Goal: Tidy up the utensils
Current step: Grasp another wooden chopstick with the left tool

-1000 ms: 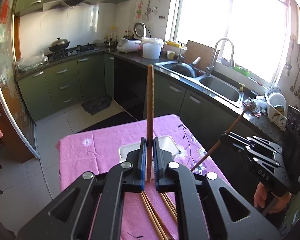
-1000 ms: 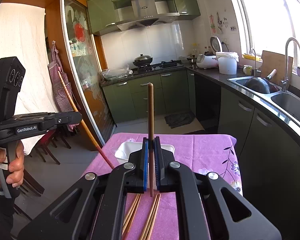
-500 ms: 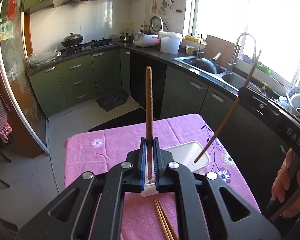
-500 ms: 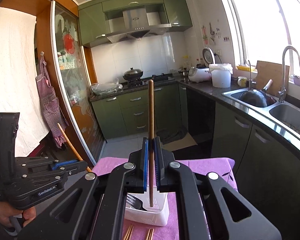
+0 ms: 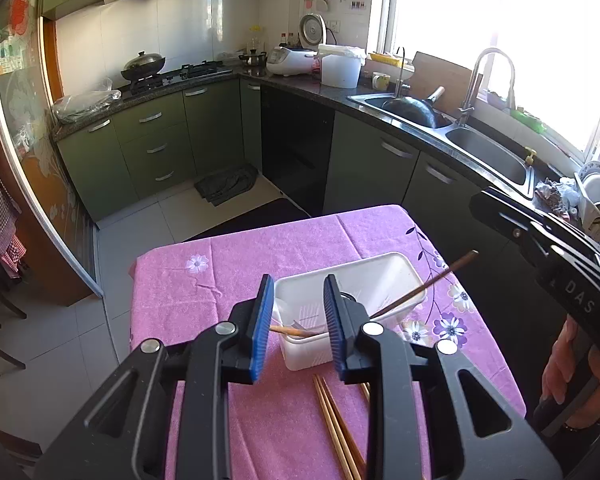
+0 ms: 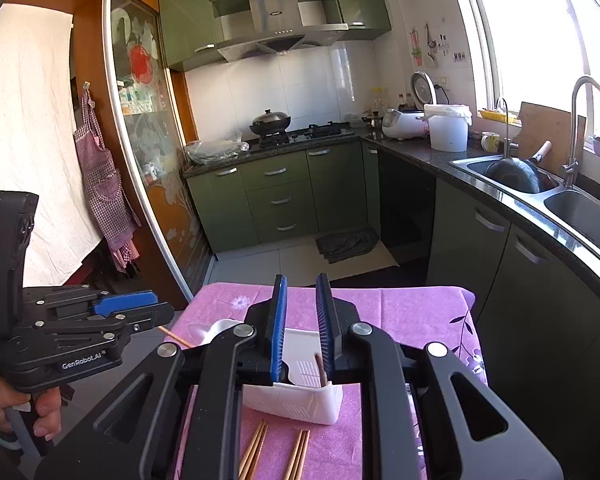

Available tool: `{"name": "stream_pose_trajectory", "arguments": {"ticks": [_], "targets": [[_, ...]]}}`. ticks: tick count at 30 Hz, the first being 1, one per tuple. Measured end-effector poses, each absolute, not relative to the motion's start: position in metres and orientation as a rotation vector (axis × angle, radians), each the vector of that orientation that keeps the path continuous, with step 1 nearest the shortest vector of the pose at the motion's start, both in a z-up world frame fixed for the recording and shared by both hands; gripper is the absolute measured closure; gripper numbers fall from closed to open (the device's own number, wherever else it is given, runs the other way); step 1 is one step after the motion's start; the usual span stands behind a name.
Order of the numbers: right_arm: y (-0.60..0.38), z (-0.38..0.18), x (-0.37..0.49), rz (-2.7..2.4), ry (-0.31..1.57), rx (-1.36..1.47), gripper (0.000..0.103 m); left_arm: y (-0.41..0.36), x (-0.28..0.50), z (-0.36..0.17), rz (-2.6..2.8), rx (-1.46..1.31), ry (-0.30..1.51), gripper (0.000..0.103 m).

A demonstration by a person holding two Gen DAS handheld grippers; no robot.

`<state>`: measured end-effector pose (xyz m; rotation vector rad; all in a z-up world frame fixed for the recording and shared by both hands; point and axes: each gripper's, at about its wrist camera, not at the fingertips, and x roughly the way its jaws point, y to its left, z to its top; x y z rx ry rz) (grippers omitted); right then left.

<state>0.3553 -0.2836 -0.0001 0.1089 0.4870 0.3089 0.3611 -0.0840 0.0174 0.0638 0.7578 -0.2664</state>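
Note:
A white plastic utensil basket stands on the pink tablecloth; it also shows in the right wrist view. My left gripper is open and empty just above the basket's near end. My right gripper is open and empty above the basket. One brown chopstick leans out over the basket's right rim. Another chopstick lies across its near-left rim, and its end sticks out in the right wrist view. A chopstick end stands inside the basket.
Several loose chopsticks lie on the cloth in front of the basket, also seen in the right wrist view. The small table drops off at its edges. Kitchen counters, a sink and a stove stand beyond.
Both grippers have opened and let go of their chopsticks, which now rest in the basket. Both grippers have dropped lower over the basket.

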Motion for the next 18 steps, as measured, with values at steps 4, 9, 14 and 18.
{"name": "stream_pose_trajectory", "arguments": {"ticks": [4, 9, 14, 18], "targets": [[-0.293, 0.010, 0.321, 0.319, 0.458, 0.114, 0.087, -0.077, 0.340, 0.035, -0.284, 0.049, 0.714, 0.078], [-0.306, -0.006, 0.291, 0.322, 0.548, 0.092, 0.081, -0.075, 0.311, 0.013, -0.330, 0.031, 0.839, 0.078], [-0.309, -0.081, 0.294, 0.325, 0.814, 0.022, 0.078, -0.082, 0.299, -0.076, -0.373, 0.035, 1.128, 0.078], [-0.314, -0.141, 0.300, 0.334, 0.967, 0.025, 0.078, -0.084, 0.306, -0.136, -0.349, 0.024, 1.274, 0.078]]}}
